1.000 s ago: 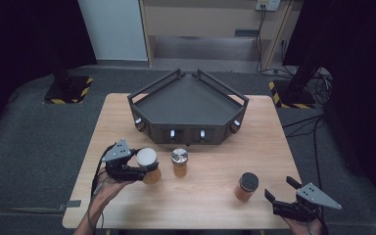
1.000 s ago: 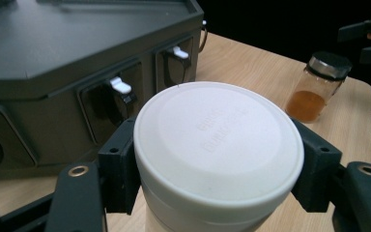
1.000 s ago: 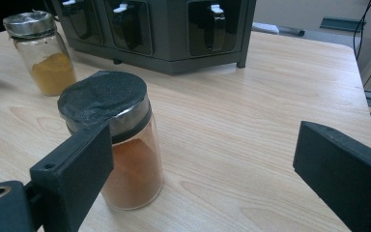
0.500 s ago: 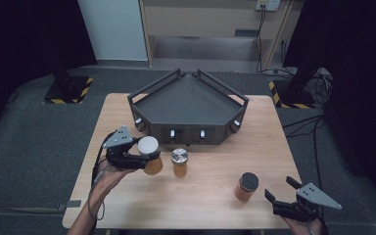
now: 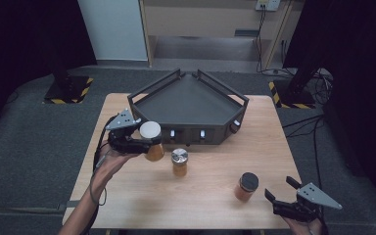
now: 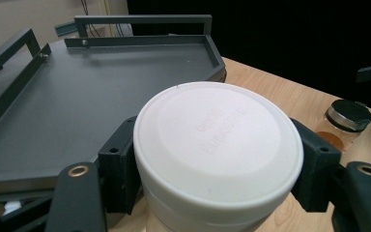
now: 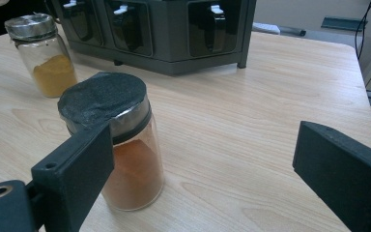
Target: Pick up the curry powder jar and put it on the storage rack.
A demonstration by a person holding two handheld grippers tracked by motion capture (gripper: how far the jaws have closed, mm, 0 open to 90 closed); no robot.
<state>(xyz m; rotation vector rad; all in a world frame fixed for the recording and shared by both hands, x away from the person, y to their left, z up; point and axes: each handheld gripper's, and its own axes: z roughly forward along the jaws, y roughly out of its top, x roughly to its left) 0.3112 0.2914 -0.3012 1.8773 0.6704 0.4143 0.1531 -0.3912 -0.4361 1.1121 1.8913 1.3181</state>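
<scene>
Wooden table [image 5: 210, 196] is carrying a dark tray [image 5: 188, 105] at its far side. Left gripper [image 5: 144, 142] is clamping the white-lidded jar [image 5: 152, 139] just left of that tray, while right gripper [image 5: 281, 203] is resting wide open near the black-lidded jar [image 5: 246, 186].

The round plastic jar with the white lid [image 5: 151, 130] has an amber-orange body and pale raised lettering on that lid. The small glass jar with the shiny silver metal lid [image 5: 179, 156], near the middle of the pale wooden table [image 5: 210, 196], holds mustard-yellow powder. The glass jar with the matt black lid [image 5: 248, 181], to the near right, holds rusty orange powder under a silver band. The angular dark grey metal tray [image 5: 191, 100] at the far side has small pale patches along its front. Both grippers are black, each topped by a grey plate. The floor is grey carpet, with yellow-and-black striped tape at far left and right.
</scene>
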